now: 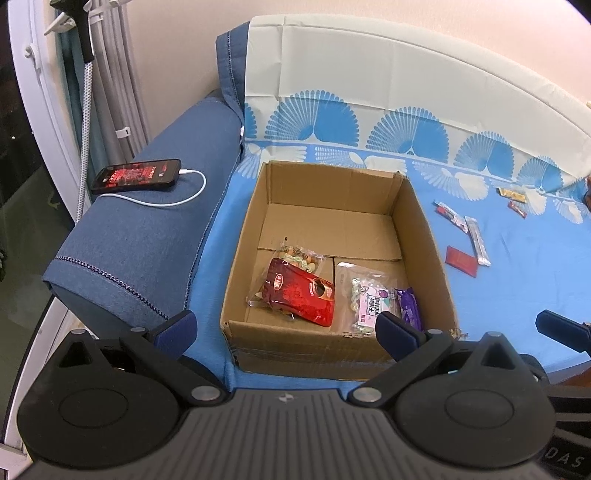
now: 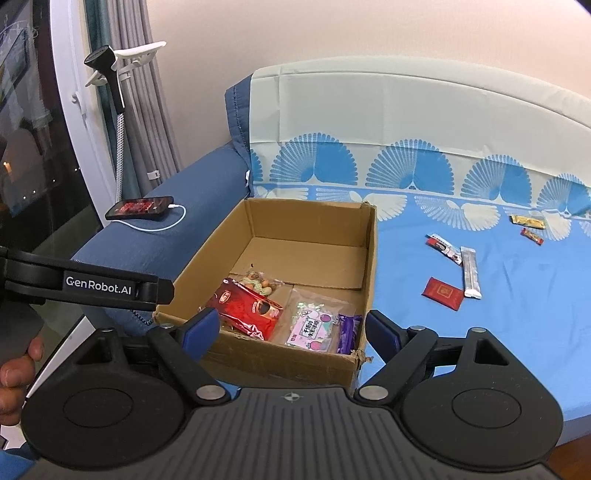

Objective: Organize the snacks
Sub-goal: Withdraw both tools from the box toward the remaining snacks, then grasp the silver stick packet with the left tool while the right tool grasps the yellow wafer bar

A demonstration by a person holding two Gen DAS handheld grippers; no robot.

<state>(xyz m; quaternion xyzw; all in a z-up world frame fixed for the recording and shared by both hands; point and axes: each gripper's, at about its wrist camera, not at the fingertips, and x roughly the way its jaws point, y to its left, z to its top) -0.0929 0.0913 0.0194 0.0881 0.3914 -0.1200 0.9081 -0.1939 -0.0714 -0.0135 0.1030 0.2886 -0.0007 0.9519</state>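
This is a home, most likely a living room or bedroom. A blue denim-covered sofa (image 1: 140,236) fills the view, its seat spread with a bright blue sheet (image 1: 517,295) printed with pale fan shapes that runs up the backrest toward twelve o'clock. On the padded armrest at about ten o'clock lies a smartphone (image 1: 136,176) with its screen lit, plugged into a white charging cable (image 1: 173,201). Behind it, at eleven o'clock, grey curtains (image 2: 155,92) hang beside a white-framed window (image 2: 74,110) showing darkness outside, and a flexible phone stand (image 2: 110,66) rises next to them. The wall (image 2: 332,29) behind is plain cream.
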